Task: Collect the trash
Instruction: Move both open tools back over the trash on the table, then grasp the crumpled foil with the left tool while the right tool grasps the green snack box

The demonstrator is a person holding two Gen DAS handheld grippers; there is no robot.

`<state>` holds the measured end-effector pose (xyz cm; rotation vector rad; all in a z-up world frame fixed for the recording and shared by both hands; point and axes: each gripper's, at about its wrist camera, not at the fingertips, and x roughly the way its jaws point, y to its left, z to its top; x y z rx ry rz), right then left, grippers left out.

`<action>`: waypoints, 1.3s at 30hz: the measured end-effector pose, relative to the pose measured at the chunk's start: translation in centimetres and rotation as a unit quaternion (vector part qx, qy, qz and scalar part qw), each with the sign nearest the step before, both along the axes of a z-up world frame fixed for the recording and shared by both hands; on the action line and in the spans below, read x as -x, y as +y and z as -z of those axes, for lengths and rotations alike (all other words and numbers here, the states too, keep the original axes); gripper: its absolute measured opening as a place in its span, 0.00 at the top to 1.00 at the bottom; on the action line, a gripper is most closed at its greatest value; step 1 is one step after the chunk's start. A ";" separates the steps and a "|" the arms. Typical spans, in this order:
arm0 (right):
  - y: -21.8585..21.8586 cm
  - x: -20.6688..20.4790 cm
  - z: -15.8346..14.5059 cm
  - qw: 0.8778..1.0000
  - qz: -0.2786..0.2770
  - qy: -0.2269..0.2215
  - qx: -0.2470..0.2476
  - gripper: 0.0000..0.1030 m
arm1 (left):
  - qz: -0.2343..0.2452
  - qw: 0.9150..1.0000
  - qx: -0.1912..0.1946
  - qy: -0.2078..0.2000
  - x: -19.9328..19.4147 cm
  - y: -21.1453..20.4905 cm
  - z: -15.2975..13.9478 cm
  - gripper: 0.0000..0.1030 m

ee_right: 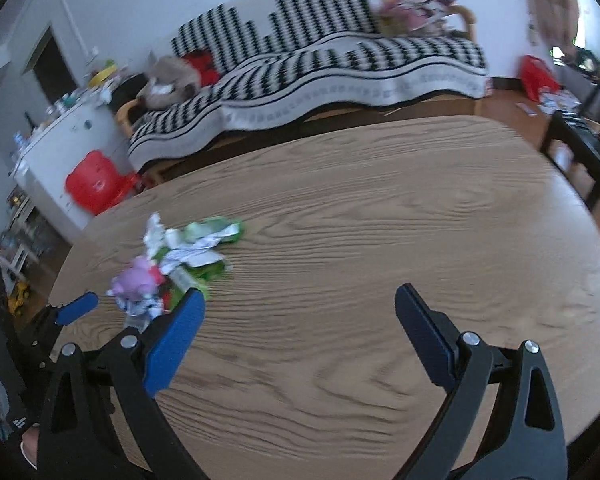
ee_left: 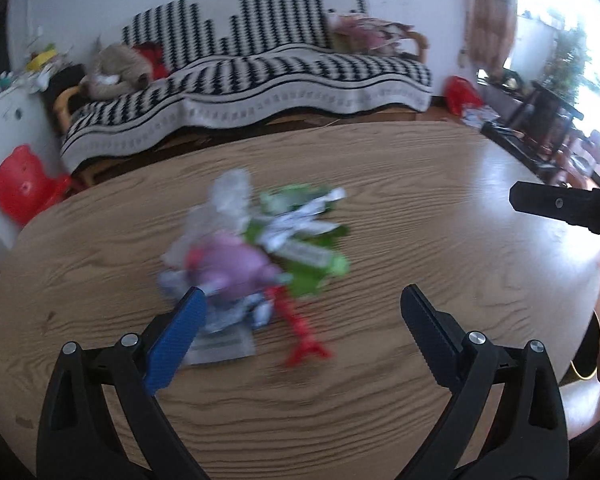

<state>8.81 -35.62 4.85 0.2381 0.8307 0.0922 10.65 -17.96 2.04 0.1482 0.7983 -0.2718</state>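
Note:
A heap of trash [ee_left: 259, 256] lies on the wooden table [ee_left: 420, 208]: green and white wrappers, clear plastic, a crumpled purple piece [ee_left: 239, 264] and a red strip [ee_left: 300, 328]. My left gripper [ee_left: 302, 300] is open just in front of the heap, its left finger beside the near wrappers. In the right wrist view the same heap [ee_right: 179, 264] sits left of my right gripper [ee_right: 300, 300], which is open over bare wood with nothing between its fingers. The left gripper's blue fingertip [ee_right: 77, 307] shows at that view's left edge. The right gripper's black body [ee_left: 560, 206] shows at the right of the left wrist view.
Beyond the table stands a sofa [ee_left: 259, 80] with a black-and-white patterned cover. A red plastic stool [ee_left: 19, 184] is on the floor to the left by a white cabinet [ee_right: 71, 140]. A dark low table [ee_right: 584, 152] stands to the right.

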 end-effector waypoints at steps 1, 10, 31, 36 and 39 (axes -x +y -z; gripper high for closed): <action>1.0 -0.7 0.3 1.000 -0.009 0.003 -0.005 0.10 | -0.006 1.000 0.001 0.002 -0.3 0.7 0.1 0.08; 6.6 -5.8 4.1 0.996 -0.071 0.048 -0.028 0.10 | -0.047 0.997 0.037 0.040 -2.5 6.8 2.4 0.08; 13.6 -10.1 8.6 0.986 -0.156 0.057 0.033 0.37 | -0.046 0.992 0.093 0.066 -6.5 9.3 5.3 0.39; 14.6 -10.3 9.1 0.982 -0.171 0.061 0.052 0.61 | -0.023 0.992 0.104 0.069 -6.4 8.8 5.3 0.71; 14.7 -9.9 8.7 0.982 -0.174 0.052 0.055 0.76 | -0.019 0.992 0.101 0.067 -6.1 8.6 5.1 0.76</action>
